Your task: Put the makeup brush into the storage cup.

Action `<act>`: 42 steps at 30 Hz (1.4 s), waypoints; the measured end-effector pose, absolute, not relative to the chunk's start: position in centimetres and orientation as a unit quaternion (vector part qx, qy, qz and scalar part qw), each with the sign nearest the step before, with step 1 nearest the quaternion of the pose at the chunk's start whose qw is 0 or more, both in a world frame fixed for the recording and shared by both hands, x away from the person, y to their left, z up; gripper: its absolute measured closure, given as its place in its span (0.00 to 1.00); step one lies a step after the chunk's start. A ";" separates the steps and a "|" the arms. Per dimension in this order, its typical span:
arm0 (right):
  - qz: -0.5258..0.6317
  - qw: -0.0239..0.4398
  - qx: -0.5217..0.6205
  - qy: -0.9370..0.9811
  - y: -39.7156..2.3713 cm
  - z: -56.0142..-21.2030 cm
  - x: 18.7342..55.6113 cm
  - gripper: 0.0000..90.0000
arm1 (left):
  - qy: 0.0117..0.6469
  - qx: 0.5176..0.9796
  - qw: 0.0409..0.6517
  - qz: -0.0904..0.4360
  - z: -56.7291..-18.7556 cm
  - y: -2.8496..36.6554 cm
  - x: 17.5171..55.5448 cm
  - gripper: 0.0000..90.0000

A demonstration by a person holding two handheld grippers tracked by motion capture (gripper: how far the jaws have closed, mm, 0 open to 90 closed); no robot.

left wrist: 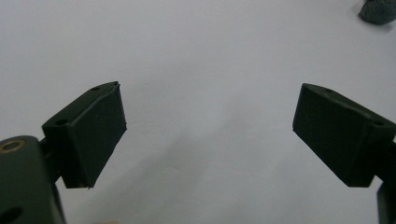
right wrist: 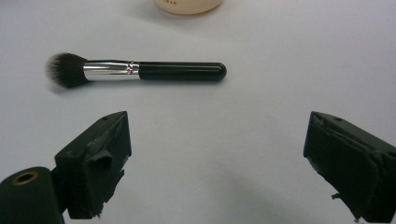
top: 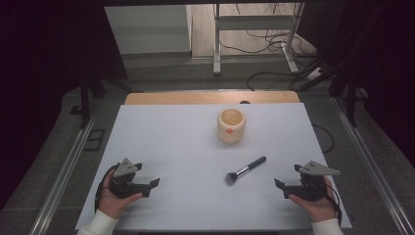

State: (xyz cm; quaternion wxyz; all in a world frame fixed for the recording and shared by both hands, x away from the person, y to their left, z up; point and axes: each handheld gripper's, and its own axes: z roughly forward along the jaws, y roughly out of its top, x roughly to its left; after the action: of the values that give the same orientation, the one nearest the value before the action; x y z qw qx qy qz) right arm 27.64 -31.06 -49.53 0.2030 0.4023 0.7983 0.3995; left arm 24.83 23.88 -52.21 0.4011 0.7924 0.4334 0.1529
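- Room first: pretty dark on both sides, with black curtains (top: pixel 44 73) hanging left and right, a grey floor (top: pixel 195 73), and a lighter wooden patch of floor further back where a metal desk frame (top: pixel 254 29) stands with a bunch of cables (top: pixel 274 44) snaking around it.
- The table (top: pixel 161 147) is a big flat white top, matte and plain, with a strip of wood (top: pixel 210 98) showing along its far edge. Metal rails (top: pixel 63 171) run along the floor on either side of it.
- A person's hands come in at the near edge, white sleeves (top: pixel 100 225) just peeking in.
- Left gripper (top: pixel 149 185) sits near the front left corner of the table, jaws spread wide with nothing between them; the left gripper view just has bare white table under it.
- Right gripper (top: pixel 280 185) is near the front right corner, jaws also wide apart and holding nothing.
- A cream-coloured jar (top: pixel 231 125) stands upright toward the back middle, open top, small orange mark on its front.
- The makeup brush (top: pixel 245 169) lies flat between the jar and the right gripper, well apart from the jar, black handle pointing back right and bristles toward the front left. In the right gripper view it's just ahead of the jaws, not touching them.
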 end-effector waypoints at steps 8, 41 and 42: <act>0.401 0.203 0.400 0.799 -31.1 -49.5 27.7 0.09 | 0.432 0.793 0.402 0.152 -52.1 23.8 24.7 0.11; 0.398 0.204 0.369 0.814 -31.5 -49.0 28.0 0.10 | 0.433 0.794 0.398 0.153 -51.8 23.6 24.6 0.12; 0.398 0.204 0.368 0.815 -31.5 -49.0 28.0 0.10 | 0.433 0.794 0.398 0.154 -51.8 23.6 24.6 0.12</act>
State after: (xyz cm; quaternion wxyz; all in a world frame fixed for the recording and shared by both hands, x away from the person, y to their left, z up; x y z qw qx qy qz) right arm 28.04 -31.54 -49.00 0.2036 0.3683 0.8153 0.3978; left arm 24.59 23.62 -51.82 0.3985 0.7937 0.4333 0.1536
